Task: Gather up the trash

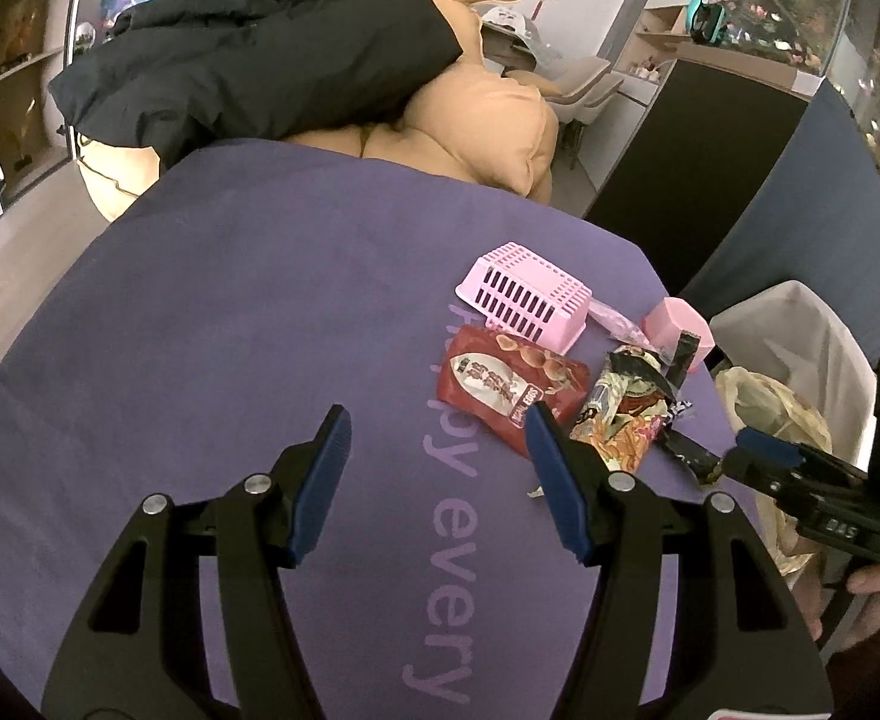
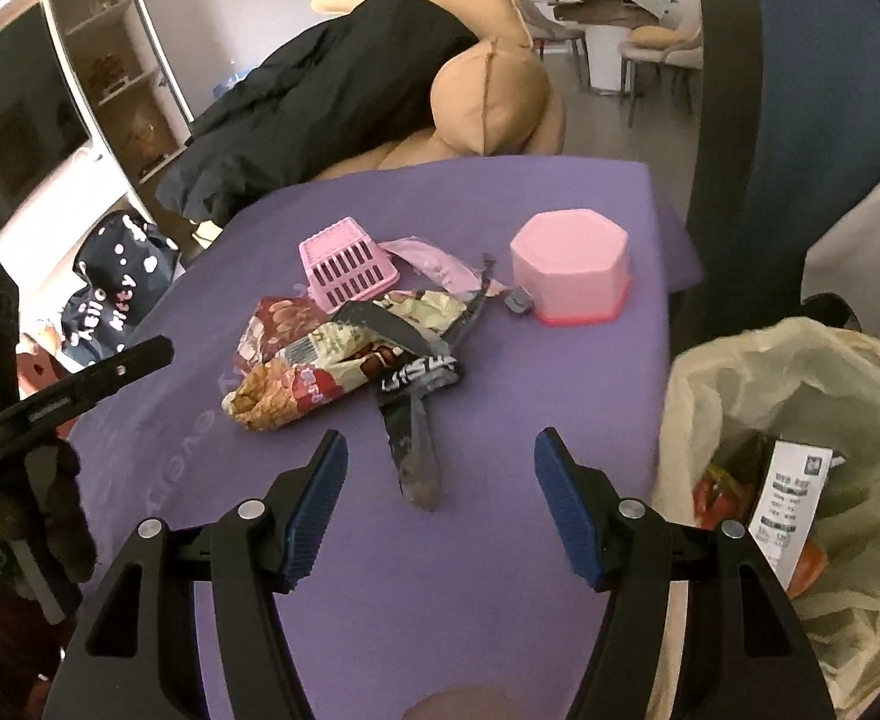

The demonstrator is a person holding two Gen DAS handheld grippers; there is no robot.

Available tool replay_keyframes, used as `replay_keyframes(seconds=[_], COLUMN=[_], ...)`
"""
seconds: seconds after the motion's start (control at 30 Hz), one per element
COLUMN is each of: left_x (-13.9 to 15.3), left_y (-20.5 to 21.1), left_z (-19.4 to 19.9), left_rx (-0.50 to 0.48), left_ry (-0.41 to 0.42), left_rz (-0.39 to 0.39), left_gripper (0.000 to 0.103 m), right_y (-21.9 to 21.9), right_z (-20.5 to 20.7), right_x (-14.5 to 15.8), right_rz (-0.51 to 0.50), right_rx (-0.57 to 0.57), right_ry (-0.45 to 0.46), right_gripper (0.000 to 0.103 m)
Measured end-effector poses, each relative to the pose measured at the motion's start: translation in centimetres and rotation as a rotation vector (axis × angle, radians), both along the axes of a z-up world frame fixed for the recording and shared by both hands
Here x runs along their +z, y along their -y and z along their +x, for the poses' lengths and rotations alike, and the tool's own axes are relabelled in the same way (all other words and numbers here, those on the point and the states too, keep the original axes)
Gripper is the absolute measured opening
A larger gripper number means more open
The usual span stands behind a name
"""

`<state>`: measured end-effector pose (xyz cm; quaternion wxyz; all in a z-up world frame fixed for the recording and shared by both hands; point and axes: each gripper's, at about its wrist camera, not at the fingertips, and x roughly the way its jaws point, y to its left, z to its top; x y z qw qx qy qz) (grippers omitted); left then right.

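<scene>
Snack wrappers lie in a pile on the purple cloth: a red packet [image 1: 499,390] [image 2: 272,324], a crumpled printed wrapper [image 1: 619,414] [image 2: 332,372] and a black wrapper strip [image 2: 413,450] [image 1: 688,453]. My left gripper [image 1: 434,468] is open and empty, just left of the red packet. My right gripper [image 2: 437,480] is open, its fingers either side of the black strip's near end, not touching it. It also shows in the left wrist view [image 1: 757,450]. A bag-lined trash bin [image 2: 799,480] [image 1: 781,402] with trash inside stands at the table's right edge.
A pink slotted basket [image 1: 523,294] [image 2: 347,270] lies tipped behind the wrappers. A pink upturned container [image 2: 571,267] [image 1: 676,324] stands far right. A pink film strip [image 2: 434,261] lies between them. A tan sofa [image 1: 487,114] with a black coat [image 1: 260,54] is beyond the table.
</scene>
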<state>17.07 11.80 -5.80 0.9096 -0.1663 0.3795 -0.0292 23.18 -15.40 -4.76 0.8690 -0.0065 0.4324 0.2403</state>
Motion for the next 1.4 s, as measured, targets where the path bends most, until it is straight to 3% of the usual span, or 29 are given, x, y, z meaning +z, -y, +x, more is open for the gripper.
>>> replay_keyframes(seconds=[0.2, 0.5, 0.6, 0.87, 1.07, 1.1, 1.2, 1.23, 1.4], left_x=[0.0, 0.0, -0.2, -0.3, -0.6, -0.8, -1.6, -1.8, -1.5], left_y=[0.4, 0.9, 0.9, 2.1, 5.4, 5.9, 7.3, 7.7, 8.1], left_z=[-0.1, -0.3, -0.2, 0.2, 1.9, 2.2, 3.1, 3.3, 2.5], left_rx=[-0.005, -0.035, -0.042, -0.102, -0.233, -0.241, -0.265, -0.273, -0.302], left_ry=[0.002, 0.006, 0.002, -0.008, -0.038, -0.046, -0.081, -0.092, -0.067], left_rz=[0.018, 0.012, 0.004, -0.032, -0.038, -0.024, 0.001, 0.004, 0.025], left_gripper=[0.057, 0.057, 0.057, 0.057, 0.057, 0.057, 0.051, 0.042, 0.037], right_y=[-1.5, -2.6, -2.1, 1.5, 2.4, 2.5, 2.9, 3.1, 3.3], right_z=[2.0, 4.1, 3.2, -0.9, -2.7, -3.0, -3.7, -3.9, -4.6], right_x=[0.0, -1.7, -1.6, -1.6, -1.0, -0.8, -0.4, -0.3, -0.3], right_rz=[0.023, 0.064, 0.074, 0.093, 0.103, 0.101, 0.096, 0.097, 0.069], right_rx=[-0.013, -0.007, -0.002, -0.065, -0.053, -0.051, -0.053, -0.053, -0.050], right_ry=[0.009, -0.060, -0.063, -0.033, -0.011, -0.004, 0.017, 0.021, 0.016], right_gripper=[0.061, 0.026, 0.024, 0.024, 0.024, 0.026, 0.044, 0.046, 0.049])
